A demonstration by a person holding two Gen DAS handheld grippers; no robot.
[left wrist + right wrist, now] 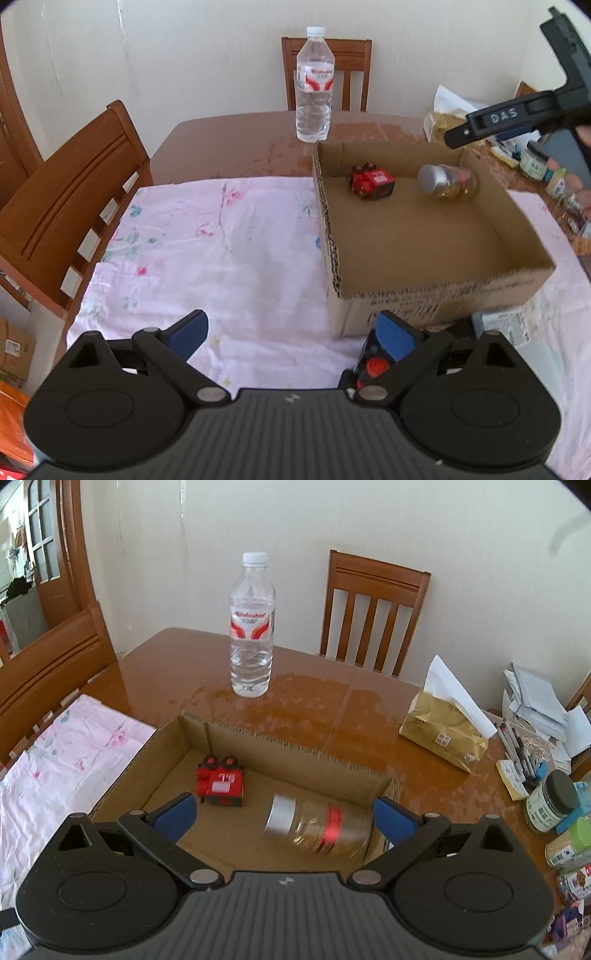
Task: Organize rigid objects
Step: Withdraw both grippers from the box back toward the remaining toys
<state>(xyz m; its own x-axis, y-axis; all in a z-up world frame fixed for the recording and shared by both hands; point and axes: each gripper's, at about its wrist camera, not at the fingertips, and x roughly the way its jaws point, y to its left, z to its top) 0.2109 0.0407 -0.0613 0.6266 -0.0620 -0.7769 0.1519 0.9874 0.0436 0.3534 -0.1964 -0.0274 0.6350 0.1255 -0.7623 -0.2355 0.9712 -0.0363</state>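
An open cardboard box (443, 295) (288, 746) lies on the table. Inside it are a red toy car (371, 181) (221, 781) and a glass jar with a silver lid (448, 181) (319, 827), blurred and lying on its side. My right gripper (284, 816) is open above the box, with the jar between and below its blue pads; its body shows at the upper right of the left wrist view (517, 114). My left gripper (291, 336) is open over the pink cloth by the box's near left corner. A dark toy with a red part (373, 365) lies under its right finger.
A water bottle (314, 85) (253, 627) stands beyond the box. A floral pink cloth (207, 251) covers the near table. A tissue pack (443, 731), pens, papers and several jars (554, 805) crowd the right side. Wooden chairs (66, 206) (373, 609) surround the table.
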